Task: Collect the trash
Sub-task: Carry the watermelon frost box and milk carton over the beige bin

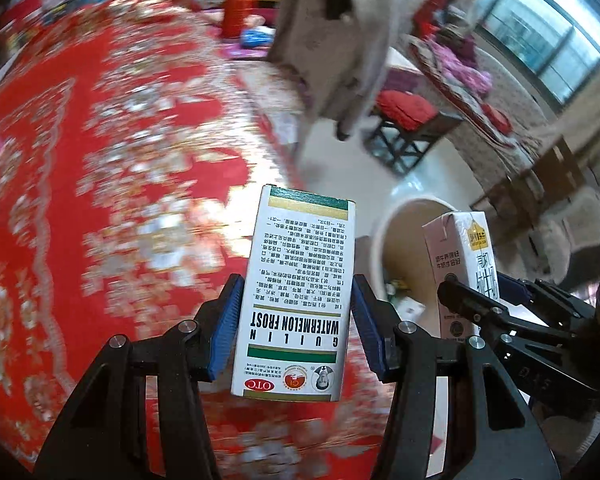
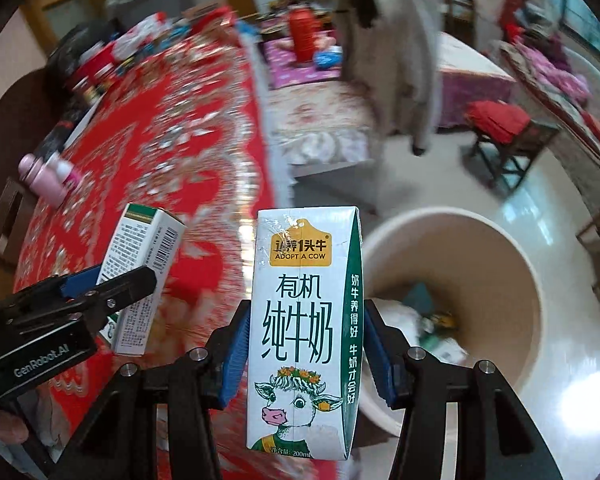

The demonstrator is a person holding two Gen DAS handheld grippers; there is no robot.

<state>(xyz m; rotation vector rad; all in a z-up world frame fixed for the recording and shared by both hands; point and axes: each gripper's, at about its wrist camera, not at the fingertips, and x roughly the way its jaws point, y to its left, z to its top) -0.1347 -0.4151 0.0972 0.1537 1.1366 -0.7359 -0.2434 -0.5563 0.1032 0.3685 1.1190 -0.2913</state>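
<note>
Left hand-held gripper clamps a white medicine box between its blue pads, which press on the two long sides; the box stands upright in the jaws, its print reading "WATERMELON FROST" and an "OTC" mark, upside down in the left wrist view. Right hand-held gripper likewise grips a milk carton, white with a green side panel, a yellow "ADOPT A COW" label and a cartoon cow, held upright with both blue pads against its sides. Each tool appears in the other's view: the right one with its carton at the right edge of the left wrist view, the left one with its box at the lower left of the right wrist view, so the two items are carried side by side and apart. Both items are held off the surface, the box over the red, gold-patterned tabletop and the carton at its edge. Just beyond that edge, on the pale glossy floor, stands a round cream-coloured bin, open-topped, with some wrappers and paper lying in its bottom. Farther off, a pink bottle lies on the tabletop, packets crowd its far end, and a red thermos stands on a lower table. A pale coat hangs beside a stool with a red cushion. Background detail is motion-blurred.
</note>
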